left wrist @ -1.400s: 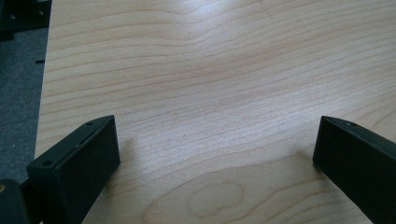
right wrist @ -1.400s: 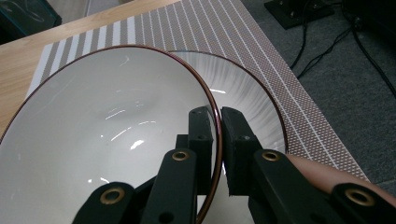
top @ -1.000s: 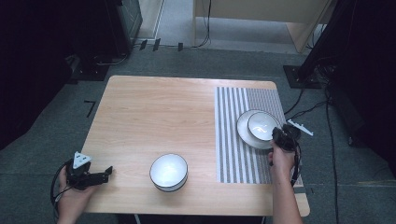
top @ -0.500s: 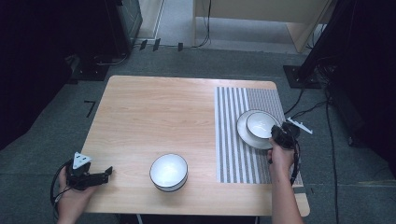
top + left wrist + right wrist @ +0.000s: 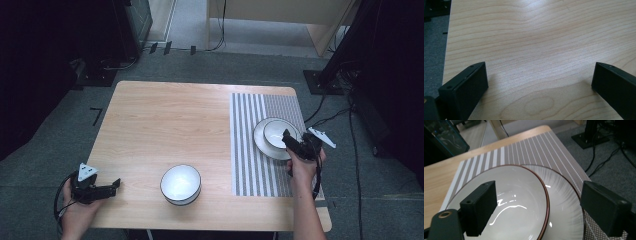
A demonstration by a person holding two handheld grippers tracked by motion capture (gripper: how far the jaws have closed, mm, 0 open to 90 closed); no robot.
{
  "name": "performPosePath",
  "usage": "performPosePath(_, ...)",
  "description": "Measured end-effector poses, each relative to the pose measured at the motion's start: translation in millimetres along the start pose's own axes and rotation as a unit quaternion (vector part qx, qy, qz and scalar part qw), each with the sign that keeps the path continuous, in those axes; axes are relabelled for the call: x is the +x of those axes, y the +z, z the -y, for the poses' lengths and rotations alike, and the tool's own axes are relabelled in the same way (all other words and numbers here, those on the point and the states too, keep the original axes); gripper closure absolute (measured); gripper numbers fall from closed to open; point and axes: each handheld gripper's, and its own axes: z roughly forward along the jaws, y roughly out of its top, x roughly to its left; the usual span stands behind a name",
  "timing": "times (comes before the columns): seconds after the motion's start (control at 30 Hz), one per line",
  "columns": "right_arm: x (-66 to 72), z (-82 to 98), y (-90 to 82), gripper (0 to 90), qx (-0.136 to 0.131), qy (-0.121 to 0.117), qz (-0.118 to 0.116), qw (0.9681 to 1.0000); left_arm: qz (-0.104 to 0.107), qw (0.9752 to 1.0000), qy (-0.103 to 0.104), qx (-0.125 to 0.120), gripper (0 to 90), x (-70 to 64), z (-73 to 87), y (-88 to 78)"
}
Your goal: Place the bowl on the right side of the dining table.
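On the striped placemat (image 5: 250, 150) at the right lies a white plate (image 5: 261, 142) carrying a small white bowl (image 5: 277, 131) with a brown rim. My right gripper (image 5: 290, 139) hovers open at the plate's near right edge. In the right gripper view, the gripper (image 5: 540, 192) has its left jaw above the bowl (image 5: 511, 202) and its right jaw beyond the plate (image 5: 566, 202), nothing pinched. A larger white bowl (image 5: 181, 184) stands near the table's front edge. My left gripper (image 5: 112, 187) rests open at the front left, over bare wood (image 5: 540, 70).
The wooden table (image 5: 165, 125) is bare across its left and far parts. Dark stands and cables (image 5: 340, 100) lie on the floor past the right edge. A person's forearms come in from the bottom.
My right gripper has edged a little left, further over the plate and small bowl. The left gripper and the big bowl have stayed put.
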Motion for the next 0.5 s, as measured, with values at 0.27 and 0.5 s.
performPosePath(0.27, -3.5, -2.0, -13.8, 10.2, -0.025, -0.018, -0.014, 0.9994, 0.000, 1.0000, 0.001, 0.000, 0.0, -0.2, 0.2, -0.2)
performPosePath(0.5, -7.3, 6.0, -23.6, 6.4, -0.032, -0.048, -0.037, 0.9977, 0.000, 1.0000, 0.001, 0.001, 0.0, -0.1, 0.1, -0.2)
